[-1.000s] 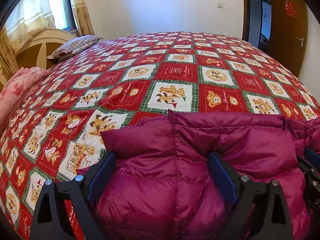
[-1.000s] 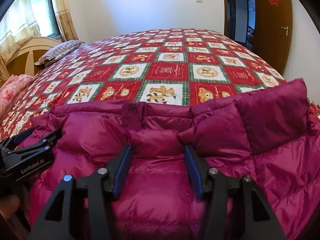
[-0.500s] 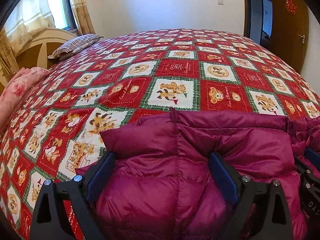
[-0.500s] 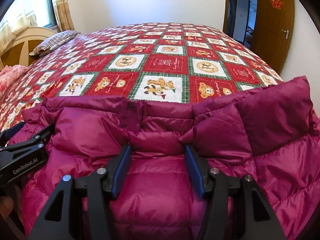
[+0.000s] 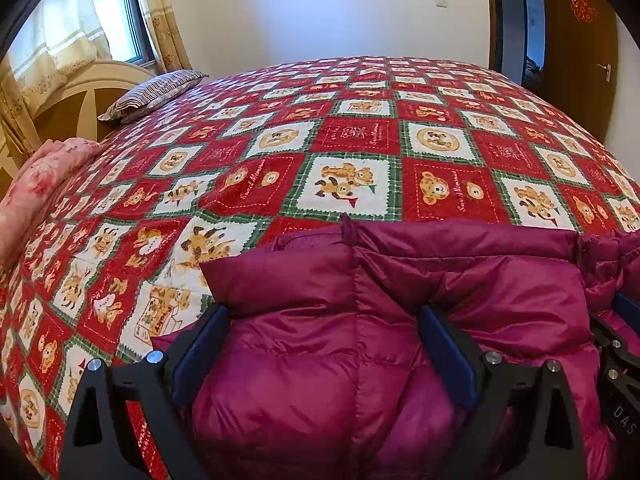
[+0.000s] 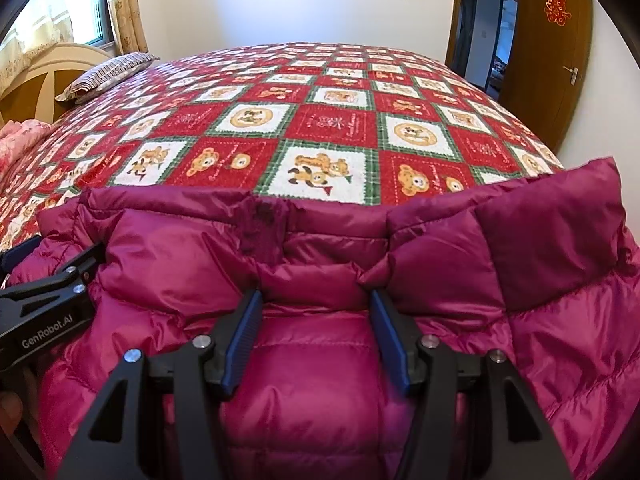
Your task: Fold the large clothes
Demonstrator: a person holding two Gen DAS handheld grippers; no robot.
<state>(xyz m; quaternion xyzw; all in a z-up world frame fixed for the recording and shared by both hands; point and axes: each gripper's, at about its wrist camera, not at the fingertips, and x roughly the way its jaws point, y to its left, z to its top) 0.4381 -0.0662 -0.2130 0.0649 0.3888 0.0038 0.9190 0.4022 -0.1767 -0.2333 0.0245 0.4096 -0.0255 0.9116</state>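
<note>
Puffy magenta down jacket lying at the near edge of the bedspread. My left gripper and right gripper each clamp a thick padded fold. I judge it light, soft, springy and slippery-shelled; seams or hem should give the surest hold.

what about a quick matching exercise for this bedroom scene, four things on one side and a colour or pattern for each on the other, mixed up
Things:
1. puffer jacket
2. bedspread
3. pillow
4. door

Looks:
a. brown wood with a red paper ornament
b. thin dark and light stripes
c. shiny magenta, quilted
d. red and white squares with bears, green borders

Pairs: 1-c, 2-d, 3-b, 4-a
</note>
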